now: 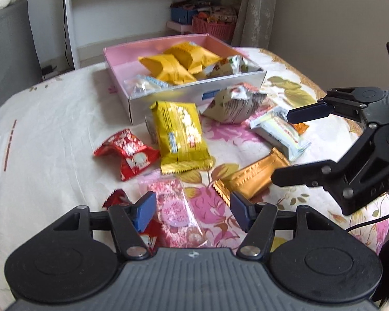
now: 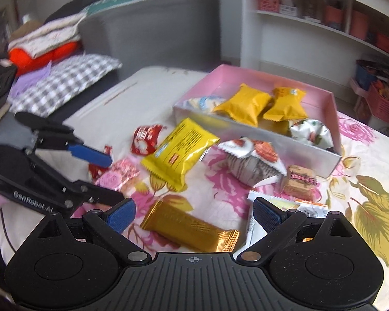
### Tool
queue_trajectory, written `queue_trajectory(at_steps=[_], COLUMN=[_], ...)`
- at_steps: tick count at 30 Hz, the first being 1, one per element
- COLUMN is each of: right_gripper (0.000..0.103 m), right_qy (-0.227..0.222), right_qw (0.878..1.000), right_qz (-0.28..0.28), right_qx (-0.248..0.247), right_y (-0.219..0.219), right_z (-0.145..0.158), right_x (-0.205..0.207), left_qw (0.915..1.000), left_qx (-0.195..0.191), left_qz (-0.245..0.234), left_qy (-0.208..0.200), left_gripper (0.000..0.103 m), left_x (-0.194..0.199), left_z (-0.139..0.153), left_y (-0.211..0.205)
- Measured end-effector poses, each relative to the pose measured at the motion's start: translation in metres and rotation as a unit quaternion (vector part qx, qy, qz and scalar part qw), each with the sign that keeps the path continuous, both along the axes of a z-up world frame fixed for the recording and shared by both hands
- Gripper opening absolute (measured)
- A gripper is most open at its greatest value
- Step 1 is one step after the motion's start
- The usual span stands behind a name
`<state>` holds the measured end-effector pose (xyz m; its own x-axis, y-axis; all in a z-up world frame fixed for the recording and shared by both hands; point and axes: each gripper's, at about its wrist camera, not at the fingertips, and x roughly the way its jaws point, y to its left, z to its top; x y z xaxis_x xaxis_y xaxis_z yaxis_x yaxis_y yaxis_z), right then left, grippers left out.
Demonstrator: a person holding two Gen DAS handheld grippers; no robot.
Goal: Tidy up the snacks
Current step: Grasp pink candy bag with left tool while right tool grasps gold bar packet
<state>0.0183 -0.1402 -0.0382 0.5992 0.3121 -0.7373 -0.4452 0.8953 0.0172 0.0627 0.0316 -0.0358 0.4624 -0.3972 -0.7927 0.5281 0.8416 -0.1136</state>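
Reading "GenRobot.AI", perhaps, left tool (image 2: 111, 178) agape

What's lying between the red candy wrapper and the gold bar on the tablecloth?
The big yellow snack packet lies between the red candy wrapper and the gold bar, clearest in the left wrist view; a pink packet sits just nearer the camera.

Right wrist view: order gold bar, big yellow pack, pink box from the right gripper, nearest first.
1. gold bar, lying just ahead of the right gripper, between its open fingers.
2. big yellow pack, farther out, slightly left of centre.
3. pink box, farthest, behind the pack and to the right.
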Motion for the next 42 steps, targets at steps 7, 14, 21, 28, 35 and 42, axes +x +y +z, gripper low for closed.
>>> queue_trajectory(at_steps=[7,14,21,28,35,42], right_gripper=[0.098,0.096,0.087,0.067,0.065,0.066], right_qy=[0.021,0.023,0.034,0.053,0.079,0.063], right_qw=[0.997,0.994,0.994,0.992,0.990,0.991], right_qz=[0.046,0.048,0.048,0.074,0.104,0.096], right_qx=[-0.058,-0.099,-0.089,-0.089,-0.061,-0.073], right_y=[0.018,0.024,0.027,0.033,0.041,0.052], right_z=[-0.025,-0.040,-0.039,-0.035,-0.030,-0.037], right_x=[0.001,0.008,0.010,0.004,-0.006,-0.005], left_qw=[0.9993,0.9978,0.9975,0.9971,0.9970,0.9969], left_qx=[0.031,0.052,0.049,0.046,0.049,0.056], left_qz=[0.013,0.020,0.028,0.040,0.040,0.039], left_qy=[0.015,0.036,0.042,0.047,0.046,0.038], left_gripper=[0.056,0.054,0.049,0.044,0.045,0.046], left_x=[0.004,0.007,0.009,0.010,0.010,0.010], left_z=[-0.009,-0.016,-0.014,-0.013,-0.014,-0.015], left_y=[0.002,0.007,0.009,0.015,0.015,0.012])
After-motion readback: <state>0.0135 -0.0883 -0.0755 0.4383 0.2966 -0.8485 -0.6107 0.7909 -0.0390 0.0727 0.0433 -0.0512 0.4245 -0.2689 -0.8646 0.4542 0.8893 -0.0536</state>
